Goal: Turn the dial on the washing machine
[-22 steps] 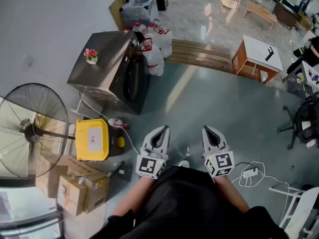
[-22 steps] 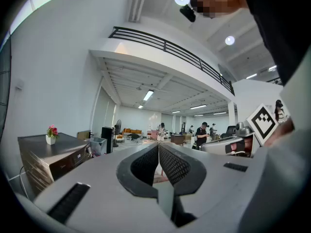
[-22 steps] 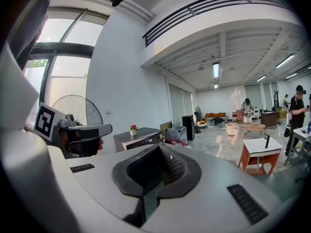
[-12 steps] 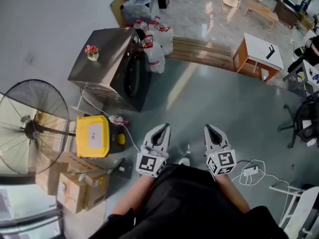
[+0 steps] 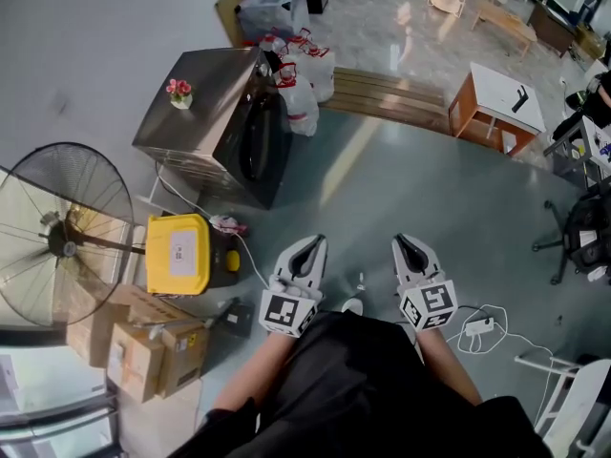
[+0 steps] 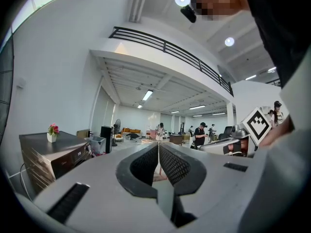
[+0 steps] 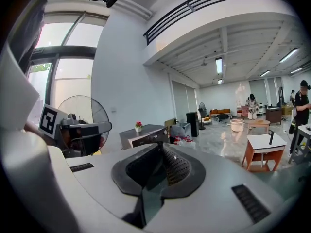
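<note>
My claws, left gripper (image 5: 311, 246) and right gripper (image 5: 408, 244), are both closed on nothing, well short of the washing machine (image 5: 205, 113). Its dial is too small to pick out. I'd approach its dark front squarely, then open one claw.

The washing machine (image 5: 205, 113) has a brushed steel-grey top and a black front, and the flowers (image 5: 179, 87) are pink in a white pot. The case (image 5: 178, 254) is bright yellow, the cardboard boxes (image 5: 143, 356) are brown, and the bags (image 5: 304, 92) are white with red handles. The left gripper (image 5: 307, 243) and right gripper (image 5: 409, 240) are pale grey with dark textured pads and black-and-white square markers.
</note>
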A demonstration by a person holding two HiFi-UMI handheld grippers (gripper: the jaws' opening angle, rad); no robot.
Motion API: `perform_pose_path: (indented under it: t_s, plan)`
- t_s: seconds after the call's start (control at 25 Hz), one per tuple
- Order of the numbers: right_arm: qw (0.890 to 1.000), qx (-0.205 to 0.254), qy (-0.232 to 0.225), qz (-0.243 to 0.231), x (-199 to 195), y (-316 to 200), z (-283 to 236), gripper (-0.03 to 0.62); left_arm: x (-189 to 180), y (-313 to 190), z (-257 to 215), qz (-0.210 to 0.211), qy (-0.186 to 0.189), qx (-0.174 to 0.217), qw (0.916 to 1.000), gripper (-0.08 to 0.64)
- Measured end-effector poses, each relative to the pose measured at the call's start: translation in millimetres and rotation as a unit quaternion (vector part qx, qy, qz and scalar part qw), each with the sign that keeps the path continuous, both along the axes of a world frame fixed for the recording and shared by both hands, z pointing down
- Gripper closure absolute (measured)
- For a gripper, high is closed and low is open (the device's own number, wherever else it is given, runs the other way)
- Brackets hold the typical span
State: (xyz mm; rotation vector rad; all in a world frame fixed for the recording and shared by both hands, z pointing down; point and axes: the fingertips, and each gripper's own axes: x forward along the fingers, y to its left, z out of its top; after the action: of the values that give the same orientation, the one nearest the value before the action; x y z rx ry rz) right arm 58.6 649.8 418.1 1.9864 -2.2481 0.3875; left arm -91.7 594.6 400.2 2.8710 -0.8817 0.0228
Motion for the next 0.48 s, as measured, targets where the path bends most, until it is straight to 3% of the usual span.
perform_pose_path:
  t_s: [0.12, 0.2, 0.24, 0.48]
  plan:
    - [1.000, -0.007, 0.002, 0.001, 2, 5, 5, 0.576, -3, 2, 3, -0.004, 0.000, -0.008, 1.0000, 0.552]
    - [1.000, -0.012, -0.003, 0.004, 4, 7, 9, 0.440, -4, 3, 4, -0.009, 0.003, -0.017, 0.9998, 0.499]
    - [1.000, -0.016, -0.005, 0.006, 5, 8, 11, 0.405, -5, 4, 5, -0.010, 0.003, -0.020, 0.9997, 0.455]
    - [1.000, -0.020, -0.009, 0.011, 10, 16, 14, 0.373, -7, 12, 13, -0.006, 0.001, -0.037, 0.9993, 0.380]
